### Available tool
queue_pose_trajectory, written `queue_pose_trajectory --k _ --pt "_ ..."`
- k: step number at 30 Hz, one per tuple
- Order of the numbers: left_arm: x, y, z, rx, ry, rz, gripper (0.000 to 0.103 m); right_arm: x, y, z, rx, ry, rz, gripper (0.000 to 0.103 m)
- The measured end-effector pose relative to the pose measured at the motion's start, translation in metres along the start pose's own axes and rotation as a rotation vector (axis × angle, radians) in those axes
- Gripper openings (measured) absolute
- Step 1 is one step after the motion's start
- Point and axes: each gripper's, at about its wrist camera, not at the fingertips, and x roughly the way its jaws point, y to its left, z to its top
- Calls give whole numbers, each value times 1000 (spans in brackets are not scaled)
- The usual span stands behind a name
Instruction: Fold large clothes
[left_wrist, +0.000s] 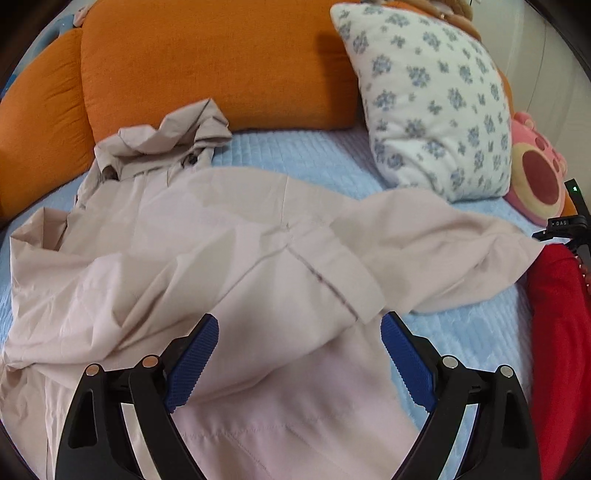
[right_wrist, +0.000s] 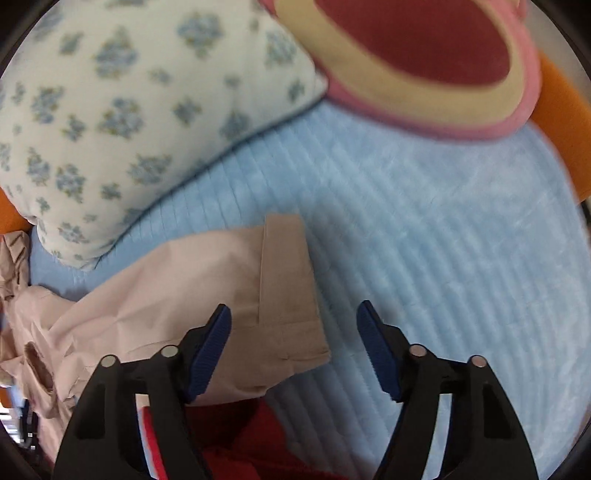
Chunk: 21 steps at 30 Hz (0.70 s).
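A light blue quilted cover (left_wrist: 295, 155) spreads over the whole lying surface, its stitched ribs running in fine rows. At the far side two orange bolster cushions (left_wrist: 207, 62) stand against the edge, one wide, one narrower to its left. To the right a white pillow with blue flower sprigs (left_wrist: 436, 99) leans upright on the cover. Just right of it sits a pink plush cushion (left_wrist: 535, 177) with a dark red centre ringed in yellow. Red cloth (left_wrist: 557, 332) lies at the near right. Light is soft and even.
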Motion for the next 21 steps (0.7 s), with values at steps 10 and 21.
queue_pose_trajectory --k 10,21 --pt "15 3 -2 10 36 17 91 43 24 -14 -125 48 71 52" --pt "48 -28 16 19 41 -51 82 -6 47 -17 -189 -65 40 34"
